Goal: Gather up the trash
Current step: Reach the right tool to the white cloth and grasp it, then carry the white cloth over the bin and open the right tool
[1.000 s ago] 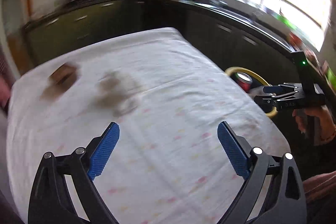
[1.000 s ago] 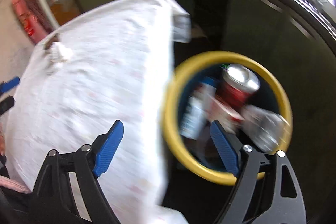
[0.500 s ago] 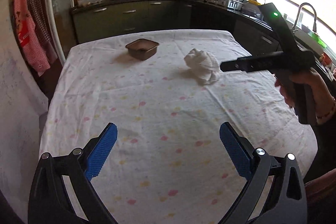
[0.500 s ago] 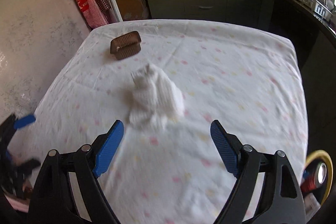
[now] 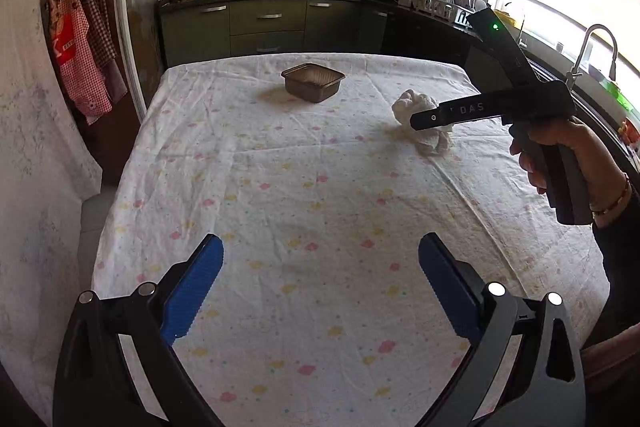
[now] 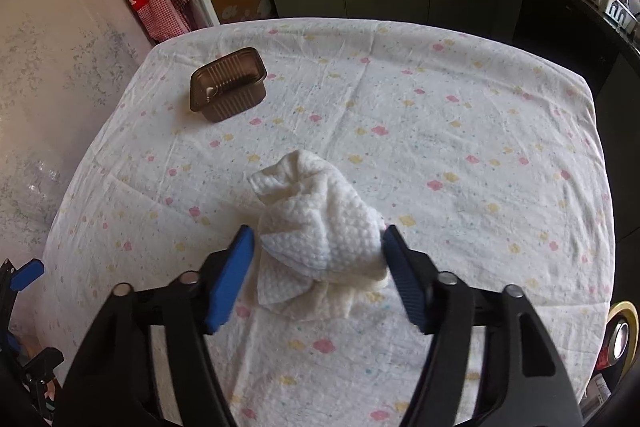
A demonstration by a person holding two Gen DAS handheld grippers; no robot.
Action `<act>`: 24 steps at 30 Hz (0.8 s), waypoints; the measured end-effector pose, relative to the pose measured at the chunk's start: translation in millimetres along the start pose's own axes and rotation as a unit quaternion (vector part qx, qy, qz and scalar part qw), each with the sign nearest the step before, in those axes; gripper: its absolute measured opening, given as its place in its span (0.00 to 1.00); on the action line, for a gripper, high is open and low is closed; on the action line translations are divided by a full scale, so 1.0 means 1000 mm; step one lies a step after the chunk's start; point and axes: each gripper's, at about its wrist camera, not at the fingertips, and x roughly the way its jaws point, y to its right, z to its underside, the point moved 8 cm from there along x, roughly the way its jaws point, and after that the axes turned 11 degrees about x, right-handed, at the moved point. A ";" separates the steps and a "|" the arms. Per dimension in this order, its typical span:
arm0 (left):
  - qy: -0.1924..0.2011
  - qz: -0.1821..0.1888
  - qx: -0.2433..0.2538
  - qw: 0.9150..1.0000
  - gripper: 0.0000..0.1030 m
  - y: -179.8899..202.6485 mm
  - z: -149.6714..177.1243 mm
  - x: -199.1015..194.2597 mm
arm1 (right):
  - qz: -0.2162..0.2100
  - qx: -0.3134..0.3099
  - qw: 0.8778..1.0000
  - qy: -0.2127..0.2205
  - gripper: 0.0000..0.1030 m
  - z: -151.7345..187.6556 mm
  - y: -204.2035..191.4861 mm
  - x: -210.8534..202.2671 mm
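A crumpled white paper towel (image 6: pixel 320 227) lies on the flowered tablecloth (image 6: pixel 460 147). My right gripper (image 6: pixel 318 275) is open with its blue fingers on either side of the towel, the right one touching it, the left a little apart. In the left wrist view the towel (image 5: pixel 424 123) is partly hidden behind the right gripper (image 5: pixel 424 119). A brown plastic tray (image 6: pixel 228 83) stands upright farther back, also seen in the left wrist view (image 5: pixel 313 82). My left gripper (image 5: pixel 320 283) is open and empty above the near part of the table.
A yellow-rimmed bin (image 6: pixel 620 335) holding a can sits below the table's right edge. Dark kitchen cabinets (image 5: pixel 272 23) line the back and right. Red checked aprons (image 5: pixel 80 35) hang on the left wall. The tablecloth (image 5: pixel 320 207) covers the whole table.
The right gripper has moved from above the bin to the table and now straddles the paper towel, its jaws somewhat narrower. The left gripper's view swung back to the table and steadied.
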 end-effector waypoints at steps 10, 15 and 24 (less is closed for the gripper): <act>-0.003 0.002 0.008 1.000 0.94 0.010 0.000 0.000 | -0.016 -0.004 0.999 0.037 0.15 0.007 -0.009 -0.033; -0.002 0.002 0.018 1.000 0.94 0.019 -0.002 -0.002 | -0.034 -0.004 0.997 0.070 0.14 0.018 -0.012 -0.066; 0.002 0.007 0.034 0.999 0.94 0.036 -0.007 -0.006 | -0.010 0.029 0.990 0.137 0.14 0.044 0.028 -0.132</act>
